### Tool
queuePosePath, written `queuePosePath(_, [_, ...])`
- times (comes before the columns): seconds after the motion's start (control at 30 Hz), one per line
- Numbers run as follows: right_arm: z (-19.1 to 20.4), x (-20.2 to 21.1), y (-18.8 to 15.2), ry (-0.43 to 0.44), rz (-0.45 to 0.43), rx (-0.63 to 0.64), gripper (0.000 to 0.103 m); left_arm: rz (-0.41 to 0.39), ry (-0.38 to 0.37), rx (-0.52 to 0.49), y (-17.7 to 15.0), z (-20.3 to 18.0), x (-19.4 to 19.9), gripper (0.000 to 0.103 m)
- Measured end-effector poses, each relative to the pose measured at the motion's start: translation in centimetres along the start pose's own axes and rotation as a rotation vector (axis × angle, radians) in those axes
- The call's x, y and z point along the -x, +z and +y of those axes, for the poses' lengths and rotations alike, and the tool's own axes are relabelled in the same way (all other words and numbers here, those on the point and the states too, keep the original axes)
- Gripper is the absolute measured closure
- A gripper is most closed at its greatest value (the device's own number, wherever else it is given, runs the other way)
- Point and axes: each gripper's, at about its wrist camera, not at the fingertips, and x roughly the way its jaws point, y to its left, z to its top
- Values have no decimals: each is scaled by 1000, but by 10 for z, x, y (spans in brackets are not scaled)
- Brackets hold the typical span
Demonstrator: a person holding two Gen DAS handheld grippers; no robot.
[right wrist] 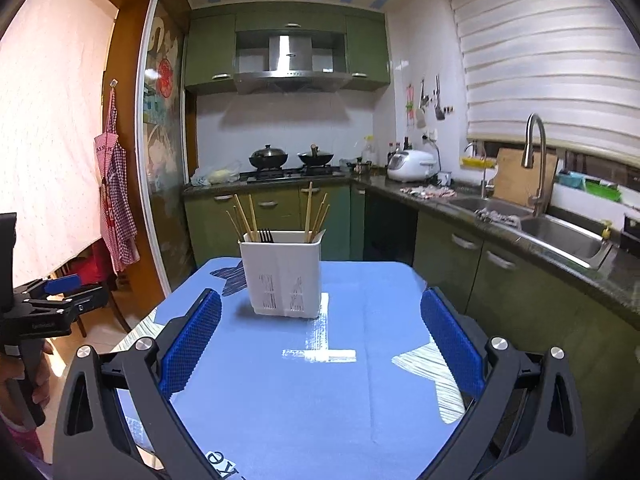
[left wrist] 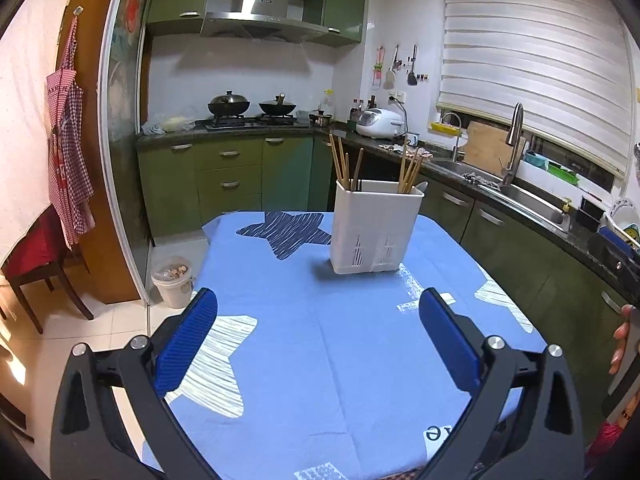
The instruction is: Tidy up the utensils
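Blue ribbed pads on both my grippers, 2 per gripper, 4 total. Left gripper (left wrist: 318, 344) spread wide, nothing btwn the pads, just tablecloth under it. Right gripper (right wrist: 320, 346) same: jaws wide apart, empty, hanging over the cloth.

Moving out: tablecloth (left wrist: 320, 360) is light blue w/ star prints, and the whole stretch btwn my pads and the holder is bare cloth, so plenty of room. In the right wrist view the left gripper shows at the left edge, off the table's side, w/ a hand (right wrist: 24, 376) wrapped on its handle.

1 utensil holder (left wrist: 374, 226), white plastic, upright, toward the table's far end, well apart from both grippers. Slotted vents low on its front. Looks split into 2 compartments. Left compartment: about 4 wooden chopsticks (left wrist: 344, 162) plus 1 dark fork (right wrist: 265, 235), tines up. Right compartment: about 4 more chopsticks, leaning right; exact count hard to tell. A pale spoon-like tip (left wrist: 420, 187) at the right rim, can't tell more.

Past the far table edge: green cabinets (left wrist: 228, 176), 2 woks on the stove (left wrist: 252, 106), sink (left wrist: 520, 196) along the right counter.
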Motion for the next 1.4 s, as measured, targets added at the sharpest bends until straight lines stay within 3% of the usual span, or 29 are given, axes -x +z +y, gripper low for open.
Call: queuePosePath(1.4, [16,7,-2,19,24,16,5,-3,15,0,-3,-2,16,7])
